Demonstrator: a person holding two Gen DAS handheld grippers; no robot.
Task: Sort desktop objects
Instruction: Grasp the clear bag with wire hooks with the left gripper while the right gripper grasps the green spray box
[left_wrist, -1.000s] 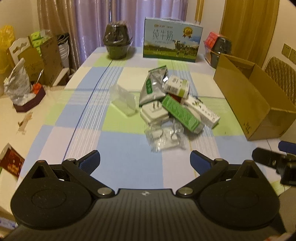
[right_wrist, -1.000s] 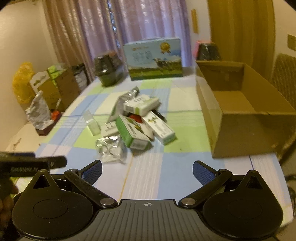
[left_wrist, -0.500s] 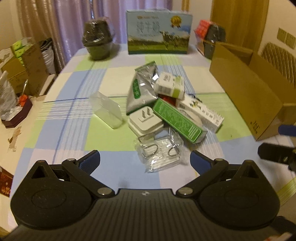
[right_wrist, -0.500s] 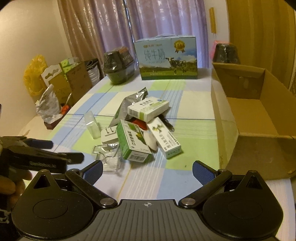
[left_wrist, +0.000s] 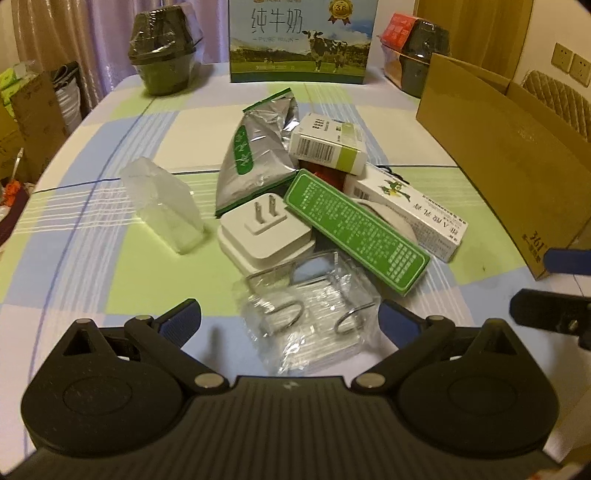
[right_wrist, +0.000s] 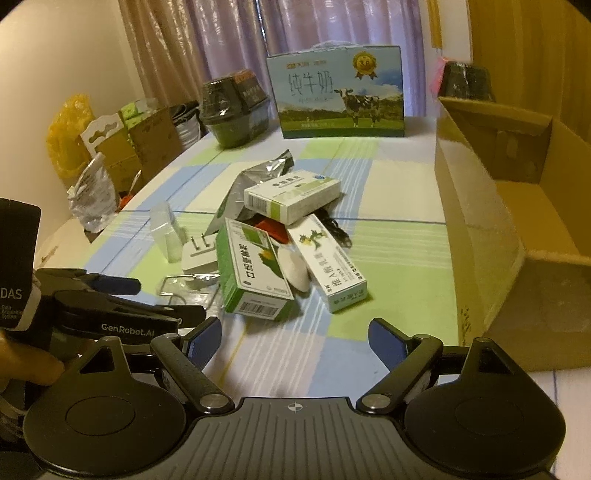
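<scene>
A pile lies mid-table: a green box (left_wrist: 354, 236) (right_wrist: 255, 269), a white plug adapter (left_wrist: 264, 229) (right_wrist: 199, 254), a silver foil pouch (left_wrist: 255, 155), a white-and-green box (left_wrist: 327, 144) (right_wrist: 291, 195) and a long white box (left_wrist: 410, 210) (right_wrist: 328, 258). A clear hook packet (left_wrist: 306, 328) lies between the fingers of my open left gripper (left_wrist: 290, 321) (right_wrist: 159, 299); contact is not visible. A clear plastic case (left_wrist: 162, 206) stands to the left. My right gripper (right_wrist: 295, 338) (left_wrist: 554, 288) is open and holds nothing, just short of the green box.
An open cardboard box (right_wrist: 480, 221) (left_wrist: 498, 147) stands along the table's right side. A milk carton case (left_wrist: 301, 40) and a wrapped dark bowl (left_wrist: 164, 48) sit at the far edge. A hand (right_wrist: 33, 365) holds the left gripper. Cluttered boxes stand beyond the left table edge.
Both grippers have moved forward to the pile. The hook packet now lies between the left fingers. Both stay open.
</scene>
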